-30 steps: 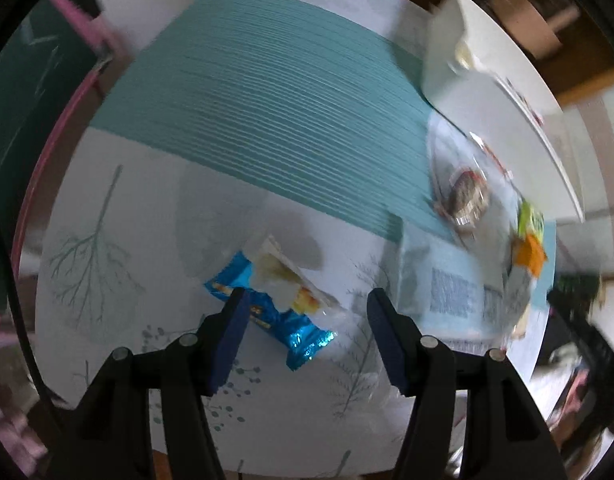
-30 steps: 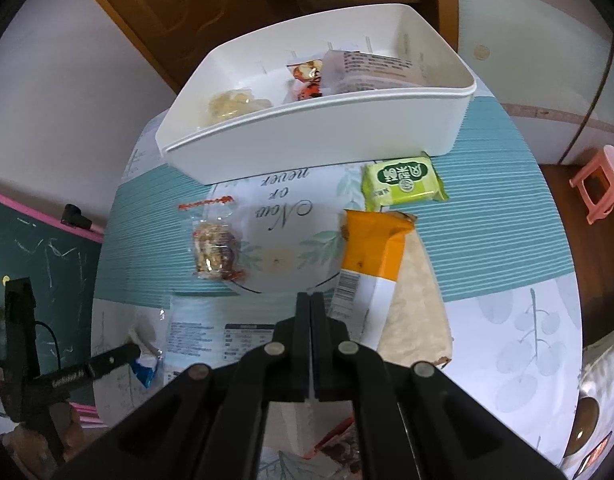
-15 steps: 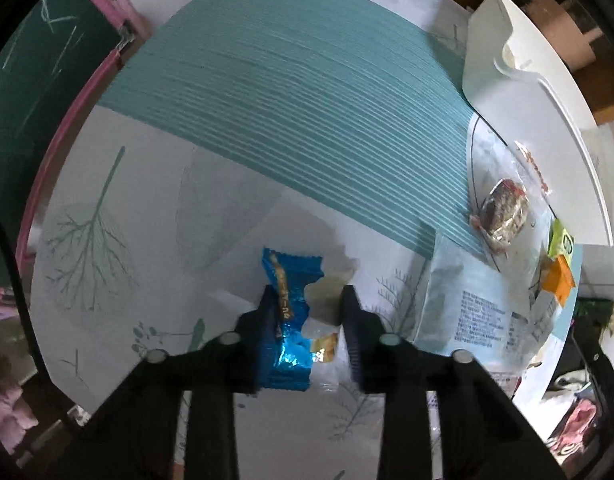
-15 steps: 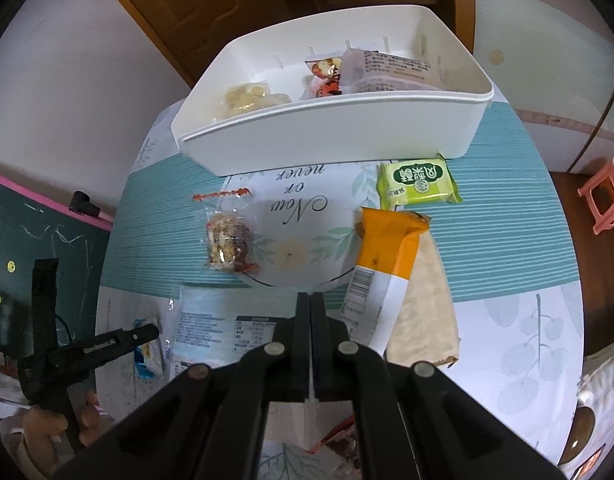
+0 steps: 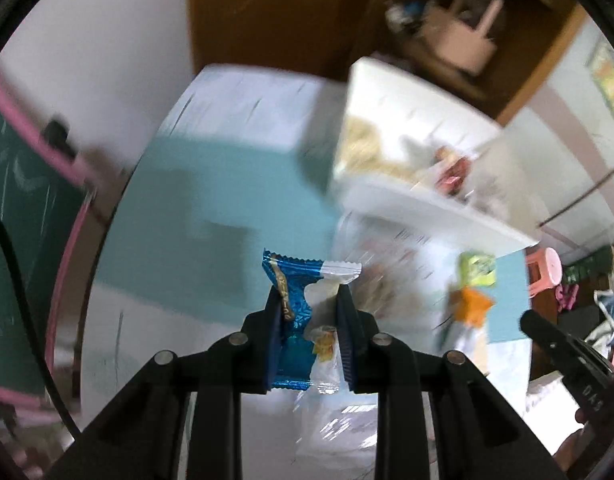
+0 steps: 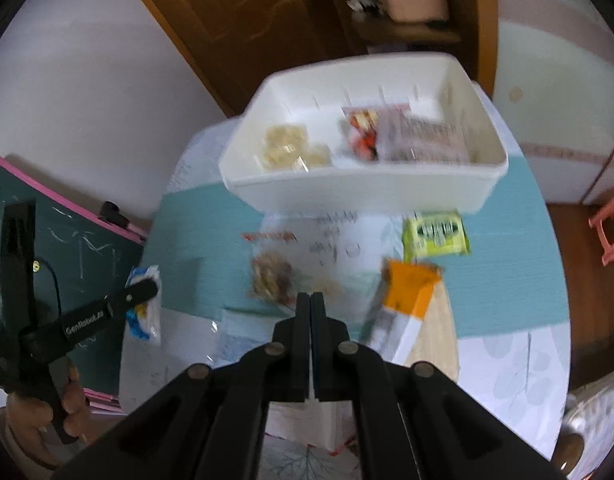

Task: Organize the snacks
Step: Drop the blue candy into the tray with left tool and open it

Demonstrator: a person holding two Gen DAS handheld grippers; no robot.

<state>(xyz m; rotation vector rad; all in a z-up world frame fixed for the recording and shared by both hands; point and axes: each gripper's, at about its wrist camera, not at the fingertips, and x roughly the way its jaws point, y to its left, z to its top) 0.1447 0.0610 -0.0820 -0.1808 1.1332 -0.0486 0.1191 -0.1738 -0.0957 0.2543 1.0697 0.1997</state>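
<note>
Left gripper point(image 5: 309, 312): clenched on a blue and clear snack packet point(image 5: 295, 300), pinched between the two fingers and lifted clear of the table; the packet's crimped top edge sticks out past the fingertips point(image 5: 273, 300).
Same packet from the right wrist view: it shows at the left gripper's point(image 6: 145, 292) tip, at the table's left edge.
Right gripper point(image 6: 310, 304): jaws pressed fully together with nothing between them, hovering over the near side of the table.
White bin point(image 6: 387, 188): stands at the far side of the table on the teal striped tablecloth point(image 6: 195, 240); inside lie a pale yellow snack pack point(image 6: 287, 148) on the left, a red and orange packet point(image 6: 363, 136) in the middle and a clear printed bag point(image 6: 423, 136) on the right (details blurred).
Green packet point(image 6: 435, 234): flat on the cloth just in front of the bin's right end.
Orange and white packet point(image 6: 403, 308): below the green one, lying on a tan flat pack point(image 6: 439, 344).
Clear nut snack bag point(image 6: 271, 276): in front of the bin's left part, red sealed strip at its top.
Clear printed bag near the right gripper point(image 6: 239, 340): flat on the table, partly hidden by the fingers.
Pink stool point(image 6: 611, 228): on the floor to the right of the table.
</note>
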